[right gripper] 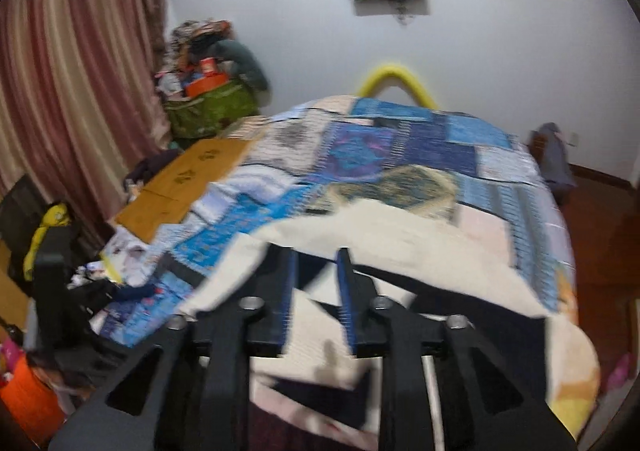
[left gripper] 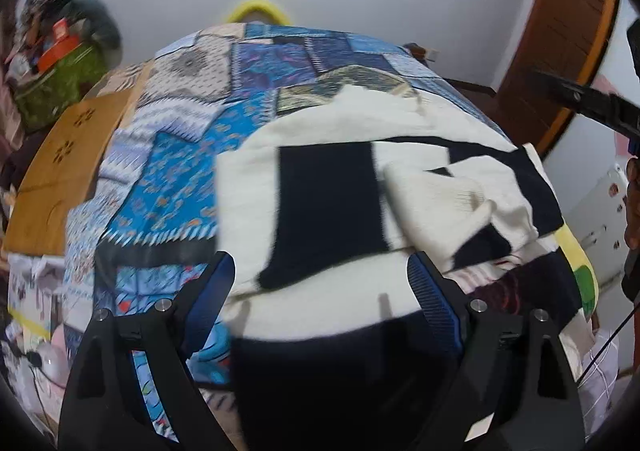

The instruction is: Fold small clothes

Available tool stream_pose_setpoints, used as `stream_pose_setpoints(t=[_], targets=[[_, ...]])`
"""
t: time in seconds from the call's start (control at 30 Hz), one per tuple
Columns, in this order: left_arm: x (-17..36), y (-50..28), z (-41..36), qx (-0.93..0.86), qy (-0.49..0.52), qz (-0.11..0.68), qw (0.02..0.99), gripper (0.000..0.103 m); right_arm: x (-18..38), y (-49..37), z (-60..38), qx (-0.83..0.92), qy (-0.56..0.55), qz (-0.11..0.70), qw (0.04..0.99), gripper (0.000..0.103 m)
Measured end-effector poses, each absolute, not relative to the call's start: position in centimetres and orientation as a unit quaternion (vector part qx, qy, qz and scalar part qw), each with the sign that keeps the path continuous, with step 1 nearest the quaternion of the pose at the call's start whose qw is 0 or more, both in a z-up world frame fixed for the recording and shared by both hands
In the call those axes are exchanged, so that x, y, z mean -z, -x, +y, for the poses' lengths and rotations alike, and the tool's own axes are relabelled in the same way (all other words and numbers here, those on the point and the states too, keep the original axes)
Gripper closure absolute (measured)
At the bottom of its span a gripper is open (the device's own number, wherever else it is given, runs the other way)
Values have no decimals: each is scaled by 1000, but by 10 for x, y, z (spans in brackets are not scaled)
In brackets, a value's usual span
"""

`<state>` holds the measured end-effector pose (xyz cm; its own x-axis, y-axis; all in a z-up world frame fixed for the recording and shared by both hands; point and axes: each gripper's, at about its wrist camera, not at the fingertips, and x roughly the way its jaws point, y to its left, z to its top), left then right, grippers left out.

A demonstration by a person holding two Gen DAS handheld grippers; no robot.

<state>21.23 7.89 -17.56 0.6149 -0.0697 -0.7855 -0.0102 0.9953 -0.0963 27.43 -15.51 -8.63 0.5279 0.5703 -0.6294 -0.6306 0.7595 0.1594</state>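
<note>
A cream and black knitted garment [left gripper: 256,171] lies spread on the bed, with one cream sleeve [left gripper: 440,191] folded back over its black panels. My left gripper [left gripper: 322,279] hovers low over the garment's near edge. It is wide open and its blue pads [left gripper: 432,299] hold nothing. In the right wrist view the same garment [right gripper: 400,235] stretches across the bed in front of my right gripper [right gripper: 316,283]. The right jaws stand a narrow gap apart, and the cloth shows through the gap, not pinched. Both views are blurred.
A blue patchwork bedcover [left gripper: 180,155] [right gripper: 360,147] lies under the garment. A wooden board [left gripper: 60,155] [right gripper: 188,179] lies at the bed's left side, and beyond it stands a green bag [left gripper: 60,79] of clutter. More clothes [left gripper: 520,283] are piled at the right. A wooden door [left gripper: 560,31] stands far right.
</note>
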Motion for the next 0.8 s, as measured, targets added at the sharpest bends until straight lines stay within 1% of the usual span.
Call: stream_pose_setpoints(t=[0.07,0.2,0.43,0.57,0.6,0.63,0.67,0.7,0.73,0.77,0.8], targets=[[176,-221,60,27,25,442,896,15,86,-274,-177,-318,51,340,883,63],[185,-236,22,44,-22,454,890,15,97,-276,-231,-269,52,352,895,58],[216,-269,-33,43,-115,480,868,15,125,-272,-303,-215,25,392,894,57],[225,-286,-44,27,-133,485,864,15,146,-271,-328,-200,8,417,887,57],[224,-289,-44,26,-131,483,866,18,149,-270,-331,-199,7,421,885,57],[223,-290,-45,26,-131,478,868,21,155,-271,-333,-196,6,429,882,57],[222,-291,-46,24,-134,474,870,32,158,-269,-337,-194,6,431,881,57],[221,-293,-47,15,-141,469,872,49,163,-269,-339,-192,5,434,880,57],[220,-294,-47,3,-149,464,873,58,166,-268,-340,-192,2,437,878,57],[218,-296,-44,-7,-151,462,874,73,169,-268,-341,-193,-2,440,877,57],[216,-298,-41,-10,-144,461,876,84,171,-269,-342,-194,-7,442,876,57]])
